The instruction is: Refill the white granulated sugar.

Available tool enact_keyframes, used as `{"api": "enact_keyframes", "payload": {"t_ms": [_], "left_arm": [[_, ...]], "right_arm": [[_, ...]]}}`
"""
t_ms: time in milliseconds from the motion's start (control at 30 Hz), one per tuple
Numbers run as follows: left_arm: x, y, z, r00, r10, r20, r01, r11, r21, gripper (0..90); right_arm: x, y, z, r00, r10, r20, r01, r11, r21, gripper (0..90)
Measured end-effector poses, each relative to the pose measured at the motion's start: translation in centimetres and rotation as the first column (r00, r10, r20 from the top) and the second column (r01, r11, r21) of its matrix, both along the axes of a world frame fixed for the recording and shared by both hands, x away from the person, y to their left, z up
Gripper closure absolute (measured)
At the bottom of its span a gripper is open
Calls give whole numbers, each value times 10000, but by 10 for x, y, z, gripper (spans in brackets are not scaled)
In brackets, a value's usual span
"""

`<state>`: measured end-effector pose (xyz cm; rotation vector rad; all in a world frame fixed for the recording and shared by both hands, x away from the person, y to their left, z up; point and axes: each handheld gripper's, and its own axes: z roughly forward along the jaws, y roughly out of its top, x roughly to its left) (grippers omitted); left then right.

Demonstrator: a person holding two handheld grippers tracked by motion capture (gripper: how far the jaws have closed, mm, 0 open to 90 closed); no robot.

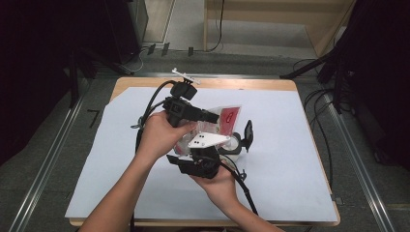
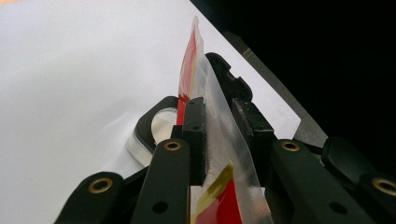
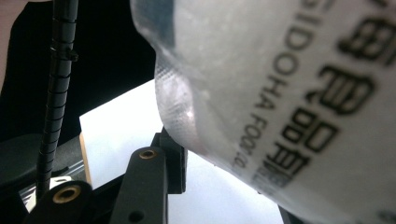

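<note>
Person at the table with a gripper in each hand, both meeting at a clear plastic pouch (image 1: 226, 116) with red print, held up above the white sheet (image 1: 290, 159) near its middle. Left gripper (image 1: 209, 116) comes at the pouch from the left; in the left gripper view its jaws are narrow and pinch the pouch's sealed edge (image 2: 219, 135), film standing upright between them. Right gripper (image 1: 241, 140) sits just below the pouch, nearer the person, grey plate on top. In the right gripper view the pouch (image 3: 289, 93) is close up, black lettering on frosted film, hanging over one jaw; other jaw hidden, so cannot tell if it grips. Left hand (image 1: 162, 135) left of the pouch, right hand (image 1: 220, 186) below it. A clear round lid-like piece (image 2: 156, 133) lies on the sheet under the pouch.
</note>
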<state>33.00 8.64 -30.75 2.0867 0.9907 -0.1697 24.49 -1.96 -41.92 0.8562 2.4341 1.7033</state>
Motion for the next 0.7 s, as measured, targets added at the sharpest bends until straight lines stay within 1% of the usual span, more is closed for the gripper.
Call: {"api": "enact_keyframes", "payload": {"t_ms": [67, 267, 467, 533, 700], "left_arm": [[0, 0, 0, 10000, 5, -12, -5, 10000, -48, 766], [1, -1, -1, 10000, 0, -1, 0, 10000, 54, 767], [0, 0, -1, 10000, 5, -35, -5, 10000, 48, 767], [0, 0, -1, 10000, 23, -52, -23, 10000, -11, 767], [0, 1, -2, 10000, 62, -68, -62, 10000, 21, 767]], "right_arm": [[1, 0, 0, 10000, -4, -8, 4, 10000, -10, 644], [1, 0, -1, 10000, -25, -23, 25, 10000, -14, 644], [1, 0, -1, 10000, -13, -49, 13, 10000, -12, 644], [0, 0, -1, 10000, -8, -35, 7, 10000, -18, 644], [0, 1, -2, 10000, 17, -49, -17, 10000, -32, 644]]}}
